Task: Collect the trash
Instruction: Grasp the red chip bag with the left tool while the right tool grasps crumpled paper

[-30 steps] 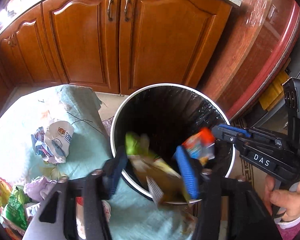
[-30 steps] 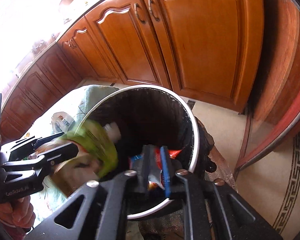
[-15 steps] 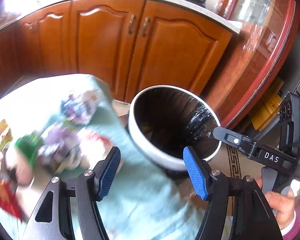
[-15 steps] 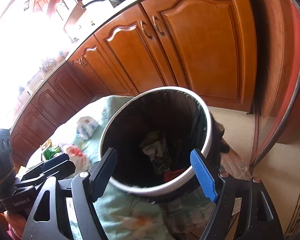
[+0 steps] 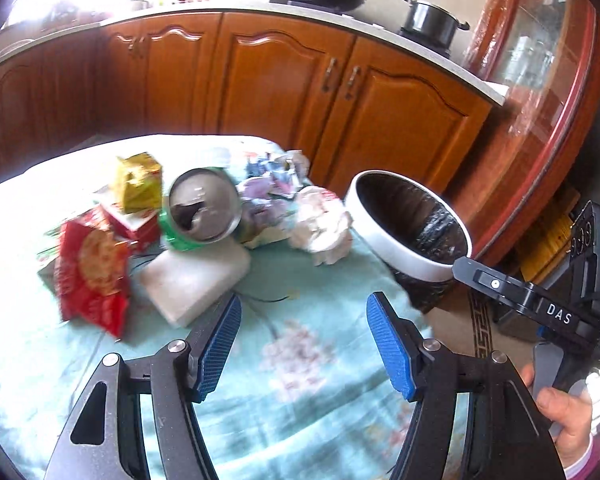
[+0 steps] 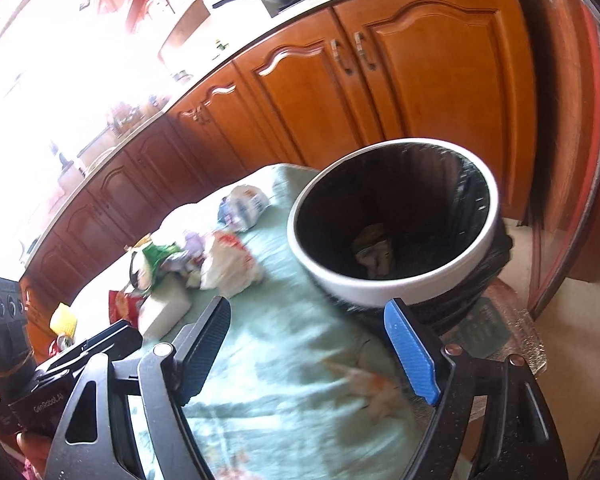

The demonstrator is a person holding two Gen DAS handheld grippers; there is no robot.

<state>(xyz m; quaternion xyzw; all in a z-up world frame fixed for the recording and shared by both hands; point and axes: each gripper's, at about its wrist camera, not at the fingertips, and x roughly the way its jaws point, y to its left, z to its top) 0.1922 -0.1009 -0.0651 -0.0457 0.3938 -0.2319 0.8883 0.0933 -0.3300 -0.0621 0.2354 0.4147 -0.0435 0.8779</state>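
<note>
While both tools hang over the teal floral cloth (image 5: 300, 360), I see my left hand-held gripper (image 5: 302, 346) with its blue pads spread wide apart and nothing between them; my right hand-held gripper (image 6: 308, 350) is likewise spread and empty. Ahead of the left one, a white foam-like block (image 5: 196, 280) lies on the tabletop, with a red snack wrapper (image 5: 92, 276) just beside it toward the left edge. Behind the block sits a green can (image 5: 202, 212), tipped over so its silver opened top faces me, touching a red and white carton (image 5: 134, 224) and near a yellow crumpled packet (image 5: 138, 182). Further right lie crumpled white paper (image 5: 320, 228) and a blurred heap of purplish wrappers (image 5: 268, 192). At the tabletop's far right edge stands the trash bin (image 6: 380, 288), white-rimmed, lined with a black bag; some crumpled trash (image 6: 374, 250) lies at its bottom. Beyond are wooden cabinets (image 5: 284, 88).
</note>
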